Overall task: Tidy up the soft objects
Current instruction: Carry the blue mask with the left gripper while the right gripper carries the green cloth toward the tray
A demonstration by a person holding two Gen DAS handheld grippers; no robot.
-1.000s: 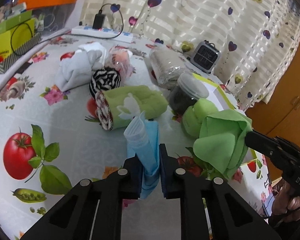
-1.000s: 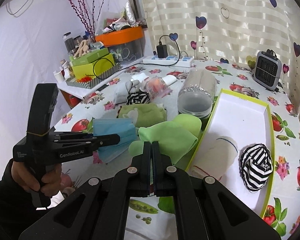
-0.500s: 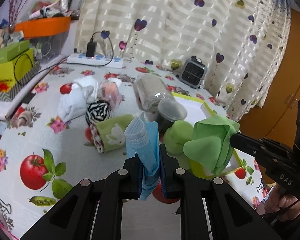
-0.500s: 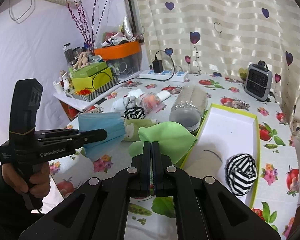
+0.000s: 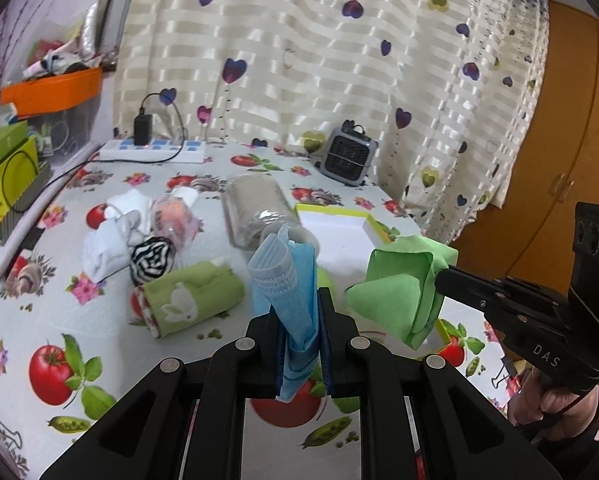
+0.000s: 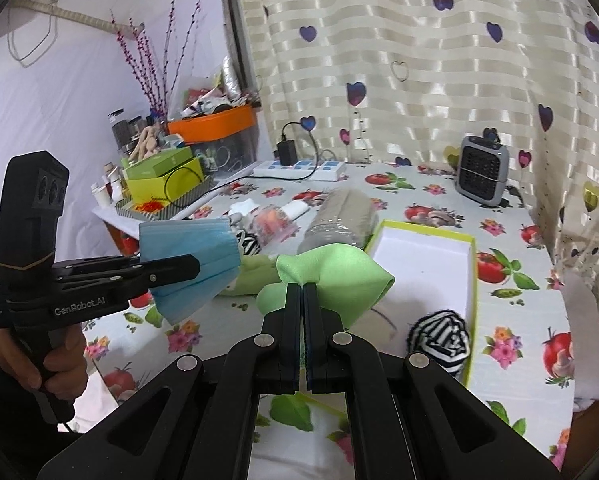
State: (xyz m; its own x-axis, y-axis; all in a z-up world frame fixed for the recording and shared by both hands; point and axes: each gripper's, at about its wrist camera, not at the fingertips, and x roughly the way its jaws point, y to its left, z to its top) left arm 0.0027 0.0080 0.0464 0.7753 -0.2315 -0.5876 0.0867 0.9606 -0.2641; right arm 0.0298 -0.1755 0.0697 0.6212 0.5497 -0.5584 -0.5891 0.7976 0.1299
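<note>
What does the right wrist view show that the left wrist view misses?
Only the right wrist view: a striped sock ball lying inside the yellow-rimmed tray. Only the left wrist view: the rolled green rabbit towel whole, with another striped roll behind it on the table. Both: the left gripper shut on the blue mask, the right gripper shut on the green cloth.

Grey heater point(image 6: 482, 174) by heart curtain point(image 6: 419, 60) — power strip point(image 6: 299, 170) left.
</note>
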